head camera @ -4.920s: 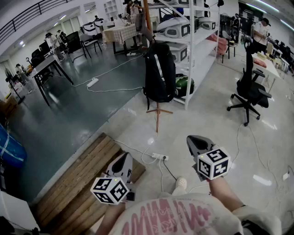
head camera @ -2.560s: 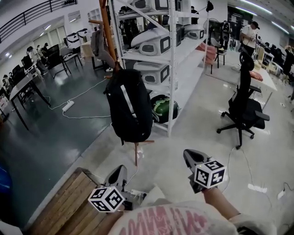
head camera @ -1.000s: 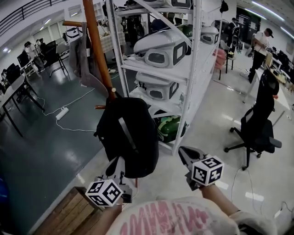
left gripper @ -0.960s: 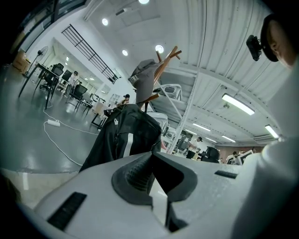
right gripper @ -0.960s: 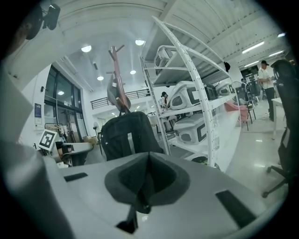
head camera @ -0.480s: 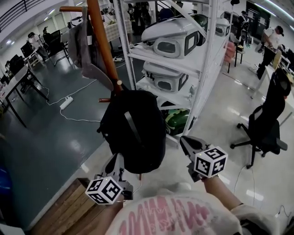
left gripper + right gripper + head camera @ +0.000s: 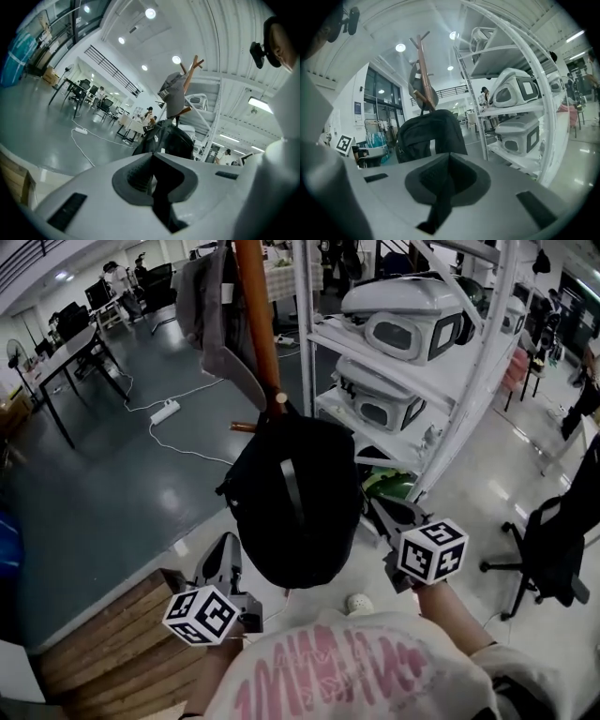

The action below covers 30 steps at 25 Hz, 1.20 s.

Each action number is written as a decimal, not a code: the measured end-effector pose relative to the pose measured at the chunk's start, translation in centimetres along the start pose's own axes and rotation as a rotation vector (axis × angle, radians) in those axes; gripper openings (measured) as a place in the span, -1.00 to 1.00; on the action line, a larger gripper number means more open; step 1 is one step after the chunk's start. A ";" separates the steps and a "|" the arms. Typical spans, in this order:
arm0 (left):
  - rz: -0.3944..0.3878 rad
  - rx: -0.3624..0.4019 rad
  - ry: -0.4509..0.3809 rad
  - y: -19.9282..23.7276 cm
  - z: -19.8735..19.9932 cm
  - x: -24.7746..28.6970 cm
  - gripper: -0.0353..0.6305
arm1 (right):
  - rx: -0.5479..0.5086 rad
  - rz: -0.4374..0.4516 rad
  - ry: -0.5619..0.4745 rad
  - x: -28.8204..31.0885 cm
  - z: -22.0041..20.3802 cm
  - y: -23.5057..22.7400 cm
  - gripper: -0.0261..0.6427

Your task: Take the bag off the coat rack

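A black backpack (image 7: pixel 295 498) hangs from a peg on the wooden coat rack (image 7: pixel 258 324), with a grey garment (image 7: pixel 220 315) hung higher up. My left gripper (image 7: pixel 223 559) sits low, just left of the bag's bottom, jaws shut and empty. My right gripper (image 7: pixel 384 512) is close to the bag's right side, also shut with nothing held. The left gripper view looks over its shut jaws (image 7: pixel 152 157) at the backpack (image 7: pixel 171 140) and rack (image 7: pixel 187 77). In the right gripper view the backpack (image 7: pixel 426 131) hangs just beyond the shut jaws (image 7: pixel 447 157).
A white shelf unit (image 7: pixel 487 352) with grey-and-white cases (image 7: pixel 412 324) stands right behind the rack. A wooden platform (image 7: pixel 103 634) lies at lower left, a black office chair (image 7: pixel 562 549) at right. A power strip with cable (image 7: pixel 164 411) lies on the dark floor, near desks (image 7: pixel 66 352).
The person has walked up to the rack: the backpack now fills the middle of the head view and both grippers are beside it. Both jaws stay shut.
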<state>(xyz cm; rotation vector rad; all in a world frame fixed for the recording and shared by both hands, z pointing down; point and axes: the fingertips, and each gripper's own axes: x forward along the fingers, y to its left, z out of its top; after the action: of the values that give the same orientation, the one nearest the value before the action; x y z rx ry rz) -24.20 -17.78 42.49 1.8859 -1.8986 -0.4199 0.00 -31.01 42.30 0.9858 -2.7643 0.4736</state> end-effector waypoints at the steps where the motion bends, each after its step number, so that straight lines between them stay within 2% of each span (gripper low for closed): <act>1: 0.028 -0.010 -0.016 0.4 0.2 -0.1 -0.88 | -0.010 0.018 0.004 0.7 0.5 -0.3 -0.90; 6: 0.141 -0.029 -0.080 1.6 1.4 -0.5 -0.88 | -0.021 0.121 -0.039 3.3 4.4 -1.7 -0.90; 9: 0.212 -0.039 -0.105 2.0 1.3 -1.3 -0.88 | 0.026 0.262 -0.063 4.4 6.6 -1.4 -0.85; 11: 0.261 -0.048 -0.125 2.3 1.5 -2.1 -0.88 | 0.056 0.372 -0.073 5.2 7.9 -0.5 -0.36; 13: 0.296 -0.054 -0.138 2.4 1.4 -2.6 -0.88 | 0.053 0.434 -0.083 5.9 8.6 -0.1 -0.24; 18: 0.362 -0.058 -0.150 2.1 0.8 -3.3 -0.88 | 0.006 0.495 -0.045 7.9 7.8 0.2 -0.17; 22: 0.409 -0.054 -0.167 2.1 0.8 -3.8 -0.88 | 0.067 0.580 -0.021 9.1 7.2 0.8 -0.17; 24: 0.427 -0.054 -0.173 2.0 0.6 -4.0 -0.88 | 0.065 0.603 -0.003 9.7 6.9 1.0 -0.16; 30: 0.470 -0.067 -0.173 1.4 -0.6 -3.8 -0.88 | -0.056 0.642 0.060 11.2 5.6 1.8 -0.09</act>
<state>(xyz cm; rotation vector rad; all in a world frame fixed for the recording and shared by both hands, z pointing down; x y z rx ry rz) -25.19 -13.87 43.36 1.3344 -2.3236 -0.4944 -10.00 -38.25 39.56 0.0428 -2.9690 0.4861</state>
